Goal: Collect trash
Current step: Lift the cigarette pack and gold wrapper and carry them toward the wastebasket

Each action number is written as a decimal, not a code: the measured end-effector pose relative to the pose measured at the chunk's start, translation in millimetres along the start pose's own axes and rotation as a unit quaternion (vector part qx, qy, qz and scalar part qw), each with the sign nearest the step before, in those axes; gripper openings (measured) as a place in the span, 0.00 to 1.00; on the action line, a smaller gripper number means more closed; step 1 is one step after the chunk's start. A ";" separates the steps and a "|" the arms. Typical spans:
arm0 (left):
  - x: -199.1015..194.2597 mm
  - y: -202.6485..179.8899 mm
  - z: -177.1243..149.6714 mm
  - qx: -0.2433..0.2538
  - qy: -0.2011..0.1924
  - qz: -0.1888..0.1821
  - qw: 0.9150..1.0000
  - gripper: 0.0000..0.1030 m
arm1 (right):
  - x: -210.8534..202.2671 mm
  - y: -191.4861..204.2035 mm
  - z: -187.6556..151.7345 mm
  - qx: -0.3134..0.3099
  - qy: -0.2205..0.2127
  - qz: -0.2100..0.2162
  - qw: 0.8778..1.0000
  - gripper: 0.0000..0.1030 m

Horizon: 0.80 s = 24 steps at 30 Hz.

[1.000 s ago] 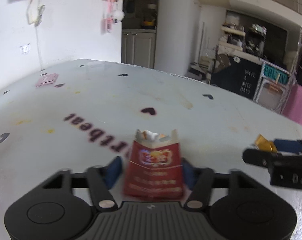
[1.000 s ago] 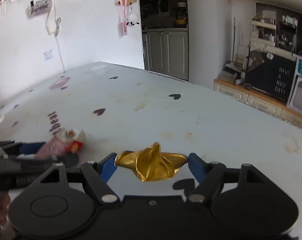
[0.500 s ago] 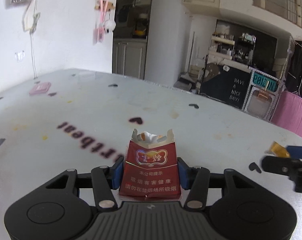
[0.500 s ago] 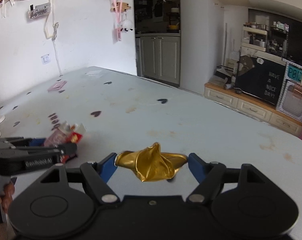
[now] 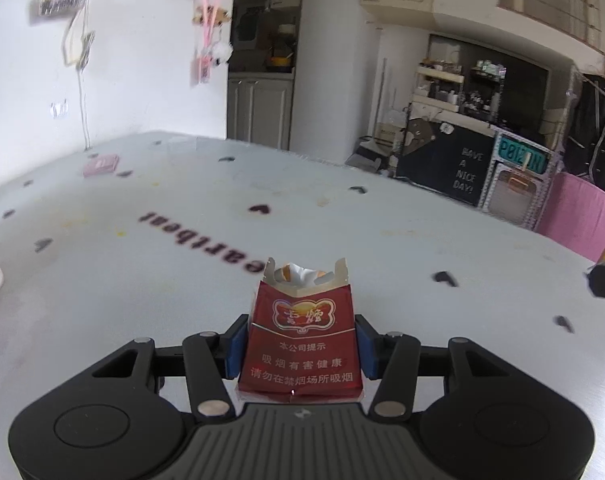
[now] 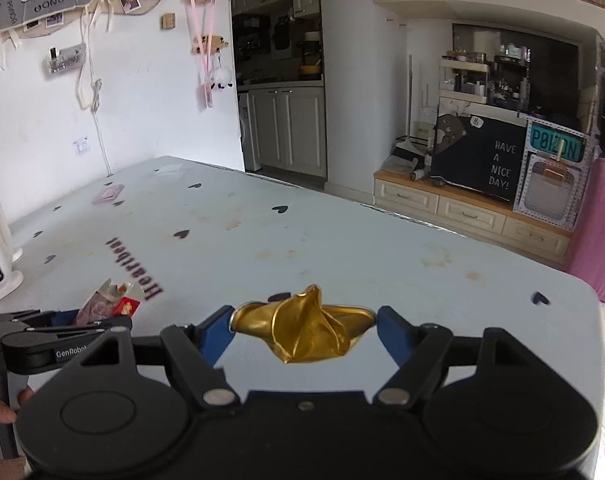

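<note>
- While no bin shows in either view, the left hand-held gripper clamps the red pack upright, its long axis pointing ahead
- Right hand-held gripper, beside it, pinches the gold wrapper crosswise above the table

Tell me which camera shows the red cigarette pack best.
The left wrist view: the red cigarette pack sits centred between the left tongs, its front print and torn top clear. The right wrist view catches it only small, side-on and partly hidden at the left edge.
</note>
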<state>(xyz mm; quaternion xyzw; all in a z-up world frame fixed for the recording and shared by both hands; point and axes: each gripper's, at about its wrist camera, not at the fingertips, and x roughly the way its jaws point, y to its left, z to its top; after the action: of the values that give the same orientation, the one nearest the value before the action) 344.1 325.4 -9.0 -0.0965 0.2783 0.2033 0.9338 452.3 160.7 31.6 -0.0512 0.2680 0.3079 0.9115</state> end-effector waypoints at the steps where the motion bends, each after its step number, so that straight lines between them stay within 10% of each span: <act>1: -9.3 -3.9 0.8 0.003 -0.003 -0.004 1.000 0.52 | -8.4 -0.8 -2.3 0.005 -0.001 0.000 1.000 0.75; 24: -187.3 -117.7 -26.3 0.085 -0.030 -0.101 0.991 0.52 | -221.6 -35.9 -57.3 0.058 -0.055 -0.060 0.995 0.75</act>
<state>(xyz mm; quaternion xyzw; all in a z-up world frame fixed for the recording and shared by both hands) 239.7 150.9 81.8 -0.0384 0.2550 0.0862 0.9623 299.4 -1.3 95.5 0.0029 0.2318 0.2386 0.9431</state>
